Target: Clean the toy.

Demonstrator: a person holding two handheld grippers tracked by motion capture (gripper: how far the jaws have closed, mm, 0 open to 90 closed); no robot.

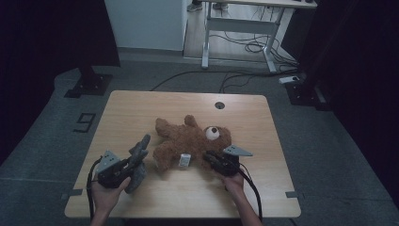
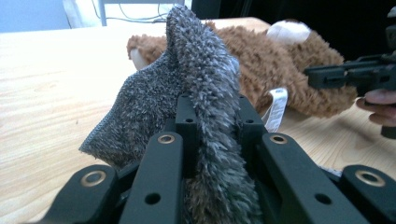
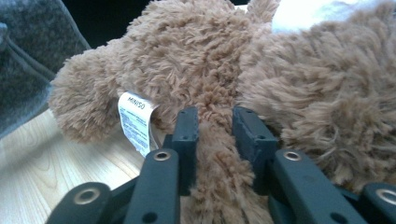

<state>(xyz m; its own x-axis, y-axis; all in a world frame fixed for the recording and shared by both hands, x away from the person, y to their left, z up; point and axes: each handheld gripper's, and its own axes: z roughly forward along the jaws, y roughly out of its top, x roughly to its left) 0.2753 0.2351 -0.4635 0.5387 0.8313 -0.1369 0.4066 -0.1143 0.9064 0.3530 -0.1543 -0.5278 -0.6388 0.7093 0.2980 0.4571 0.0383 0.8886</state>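
A brown teddy bear (image 1: 188, 139) lies on its back in the middle of the wooden table (image 1: 141, 108), with a white label (image 1: 184, 160) at its side. My left gripper (image 1: 133, 165) is shut on a grey fuzzy cloth (image 1: 139, 160), which it holds just above the table left of the bear. In the left gripper view the cloth (image 2: 187, 84) stands up between the jaws of that gripper (image 2: 215, 116). My right gripper (image 1: 210, 159) is at the bear's near side. In the right gripper view this gripper (image 3: 215, 133) is shut on a furry limb of the bear (image 3: 196, 56), beside the label (image 3: 135, 121).
A round cable hole (image 1: 219, 105) sits near the table's far edge. Beyond the table are cables on the floor, a white desk frame (image 1: 235, 28) and black stands (image 1: 89, 82) at both sides. Bare wood lies left of and behind the bear.
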